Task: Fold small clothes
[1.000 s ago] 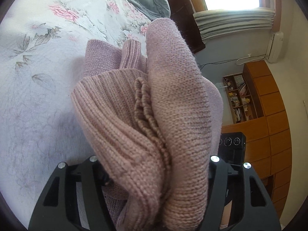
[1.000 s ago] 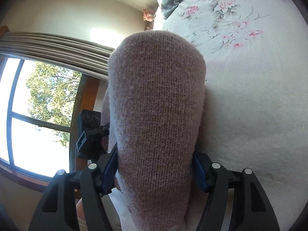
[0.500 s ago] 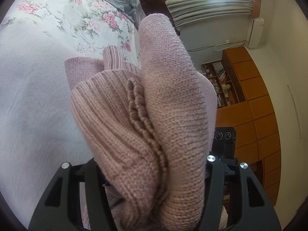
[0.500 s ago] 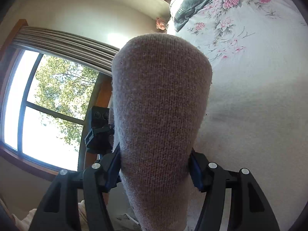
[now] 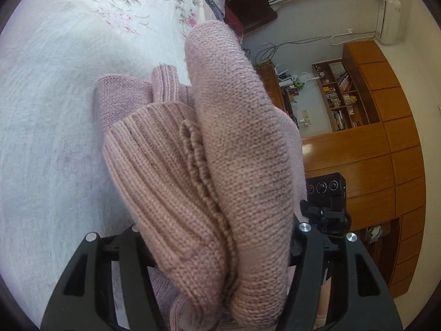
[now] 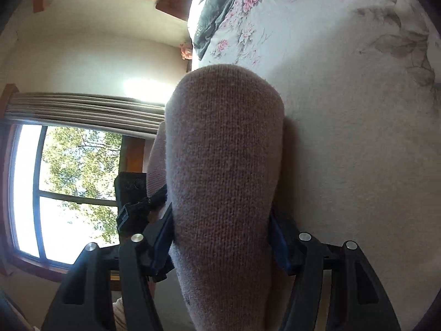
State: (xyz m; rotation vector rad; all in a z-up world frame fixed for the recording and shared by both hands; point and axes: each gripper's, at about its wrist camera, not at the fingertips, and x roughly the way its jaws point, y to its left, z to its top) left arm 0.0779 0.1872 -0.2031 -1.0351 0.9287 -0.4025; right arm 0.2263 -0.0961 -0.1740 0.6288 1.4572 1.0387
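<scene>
pink knit garment (image 5: 220, 165): bunched in folds, fills frame centre in both views, held over the bed | left claw (image 5: 220, 262): clamped on it, lower centre | right claw (image 6: 223, 248): clamped on a smooth fold of it | floral bedspread (image 5: 55, 96): left of frame | wooden cabinets (image 5: 386, 151): right of frame

Black hand-held gripper (image 5: 220, 253) frames — silver screws; blue pads (image 6: 162, 242).

Bright daylight, window (image 6: 69, 182) glare — fisheye-warped dark corners
</scene>
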